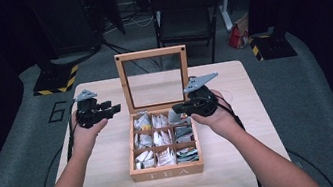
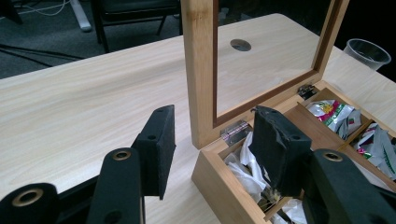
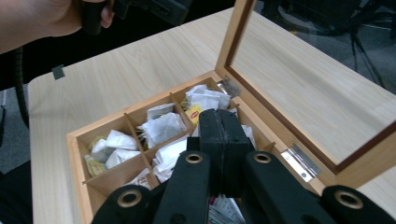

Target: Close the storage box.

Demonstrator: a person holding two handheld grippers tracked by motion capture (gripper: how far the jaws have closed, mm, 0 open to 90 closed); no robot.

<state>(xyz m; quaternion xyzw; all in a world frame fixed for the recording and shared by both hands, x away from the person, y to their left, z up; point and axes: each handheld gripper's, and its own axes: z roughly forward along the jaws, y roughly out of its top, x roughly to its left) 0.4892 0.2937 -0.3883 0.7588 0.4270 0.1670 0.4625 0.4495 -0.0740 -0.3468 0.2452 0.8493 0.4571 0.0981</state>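
Presently, right gripper [image 1: 180,108] jaws pressed together, empty, over open wooden tea box [image 1: 167,172] of tea bags [image 1: 162,138], left gripper [image 1: 115,108] jaws apart, empty, beside upright glass lid [image 1: 150,54].

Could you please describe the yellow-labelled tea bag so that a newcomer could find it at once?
Start at the wooden tea box with its lid standing open. In its back-left compartment, by the hinge, lies the tea bag. Its yellow label sets it apart from its white neighbours.
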